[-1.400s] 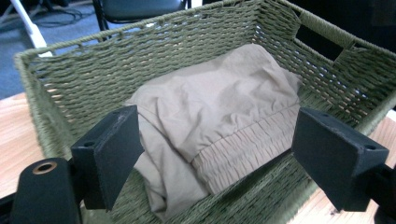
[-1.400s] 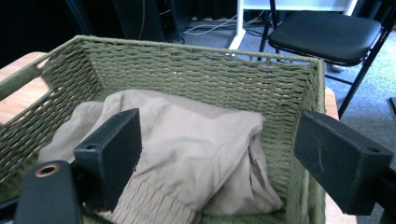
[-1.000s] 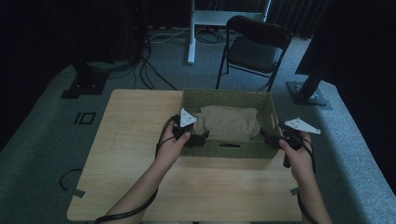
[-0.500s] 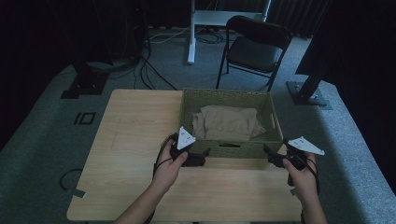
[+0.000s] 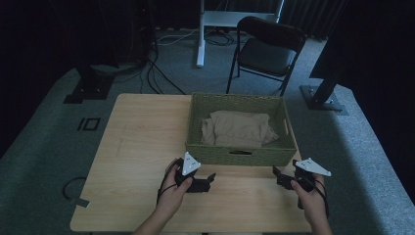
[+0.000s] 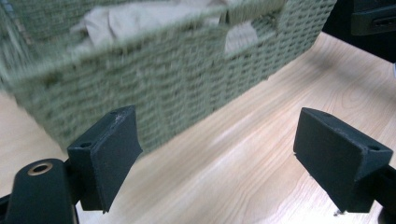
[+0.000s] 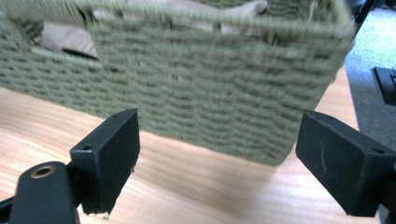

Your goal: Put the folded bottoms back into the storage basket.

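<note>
A green woven basket (image 5: 235,155) stands on the wooden table (image 5: 142,132), with a crumpled beige cloth (image 5: 238,128) lying inside it. My left gripper (image 5: 211,177) hovers low over the table just in front of the basket's near wall, left of its middle; its jaws stand wide apart with nothing between them. In the left gripper view the basket (image 6: 154,79) and the cloth (image 6: 126,18) lie just beyond the open left gripper (image 6: 231,154). My right gripper (image 5: 277,174) is open and empty in front of the basket's near right corner (image 7: 261,93).
A black folding chair (image 5: 266,51) and a white table leg (image 5: 200,34) stand beyond the table. Cables (image 5: 156,73) and black stand bases (image 5: 88,85) lie on the grey carpet. The table's right edge is close to my right hand (image 5: 311,203).
Both grippers have drawn back from the basket's rim toward the table's near edge and sunk lower. The basket and cloth have stayed where they were.
</note>
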A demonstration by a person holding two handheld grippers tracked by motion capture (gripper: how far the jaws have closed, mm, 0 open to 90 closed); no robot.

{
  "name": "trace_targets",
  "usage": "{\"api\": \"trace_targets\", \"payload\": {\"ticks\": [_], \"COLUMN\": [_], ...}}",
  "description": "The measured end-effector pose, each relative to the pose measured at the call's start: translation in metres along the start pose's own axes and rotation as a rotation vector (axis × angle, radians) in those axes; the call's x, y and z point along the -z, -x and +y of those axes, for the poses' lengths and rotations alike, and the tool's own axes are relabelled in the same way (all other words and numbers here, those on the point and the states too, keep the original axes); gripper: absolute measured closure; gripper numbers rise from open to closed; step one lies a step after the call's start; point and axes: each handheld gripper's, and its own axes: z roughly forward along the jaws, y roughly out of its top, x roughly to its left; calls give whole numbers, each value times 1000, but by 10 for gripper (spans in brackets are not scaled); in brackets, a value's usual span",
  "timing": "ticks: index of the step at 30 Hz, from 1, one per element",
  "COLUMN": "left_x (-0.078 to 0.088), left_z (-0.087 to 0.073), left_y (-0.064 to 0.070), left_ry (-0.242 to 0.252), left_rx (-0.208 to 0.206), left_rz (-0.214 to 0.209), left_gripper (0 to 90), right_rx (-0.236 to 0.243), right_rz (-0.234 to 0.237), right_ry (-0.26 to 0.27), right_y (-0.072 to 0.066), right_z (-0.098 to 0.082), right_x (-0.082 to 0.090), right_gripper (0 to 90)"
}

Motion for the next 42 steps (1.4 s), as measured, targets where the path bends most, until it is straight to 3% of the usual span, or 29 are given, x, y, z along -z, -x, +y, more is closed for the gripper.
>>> {"api": "trace_targets", "payload": {"ticks": [5,13,21,27,29,33,37,42], "left_x": [-11,-18,-19,-13,-11,-8,-7,-9], "left_z": [-20,-45,-65,-71,-73,-76,-77,-76], "left_y": [-3,-11,-21,-29,-33,-39,-40,-42], "left_ry": [-52,-89,-118,-114,-132,-159,-203,-214], "left_rx": [23,64,113,125,133,146,104,118], "left_rz": [0,23,55,104,132,170,218,227], "left_gripper": [154,154,154,154,154,154,154,95], "right_rx": [-9,-28,-41,-57,-68,-83,-50,-52], "right_rz": [-10,-13,-52,-68,-68,-95,-116,-119], "right_ry": [-34,-91,-136,-176,-208,-211,-226,-228], "right_y": [-1,0,5,6,5,6,3,2], "right_z": [-14,-35,-46,-48,-48,-48,-48,-48], "right_x": [-7,-17,-19,-20,-21,-21,-23,-24], "right_gripper": [133,133,133,137,136,137,123,119]}}
